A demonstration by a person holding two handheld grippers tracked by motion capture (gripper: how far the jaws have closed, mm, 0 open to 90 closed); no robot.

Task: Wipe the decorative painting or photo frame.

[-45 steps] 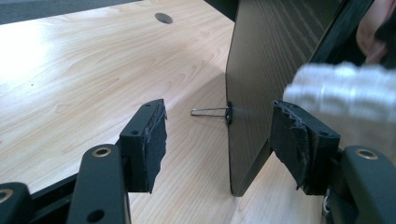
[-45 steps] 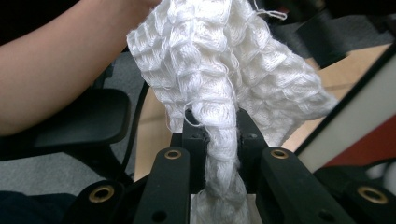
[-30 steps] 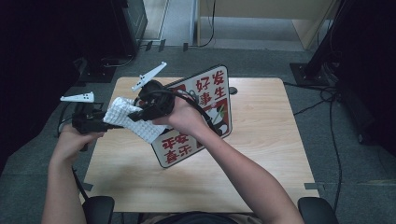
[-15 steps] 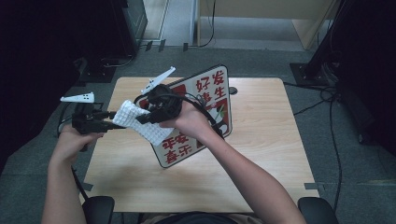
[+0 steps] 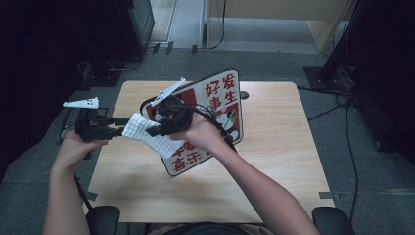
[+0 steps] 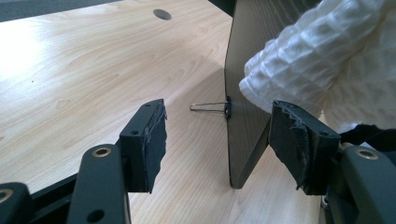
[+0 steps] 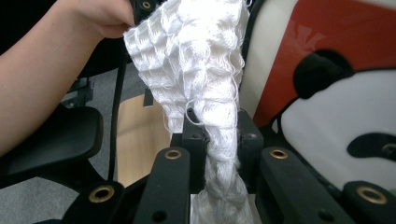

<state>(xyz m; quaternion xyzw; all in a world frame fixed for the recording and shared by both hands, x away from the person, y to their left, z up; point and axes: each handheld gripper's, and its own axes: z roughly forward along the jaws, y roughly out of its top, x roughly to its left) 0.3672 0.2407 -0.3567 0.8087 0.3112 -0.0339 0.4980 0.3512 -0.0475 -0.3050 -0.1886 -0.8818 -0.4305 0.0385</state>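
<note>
**White cloth pinched at the sign board**

At left centre of the high view, the right gripper is clenched on a white cloth, bunched between its jaws against the upright sign board. The left gripper stands released, its jaws either side of the board's edge above the table.

Open hand-held gripper astride board, white cloth

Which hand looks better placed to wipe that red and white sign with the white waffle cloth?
The right. Its gripper is already shut on the white waffle-weave cloth, right beside the red and white sign board. The left gripper stands open with nothing between its fingers, at the board's edge.
</note>
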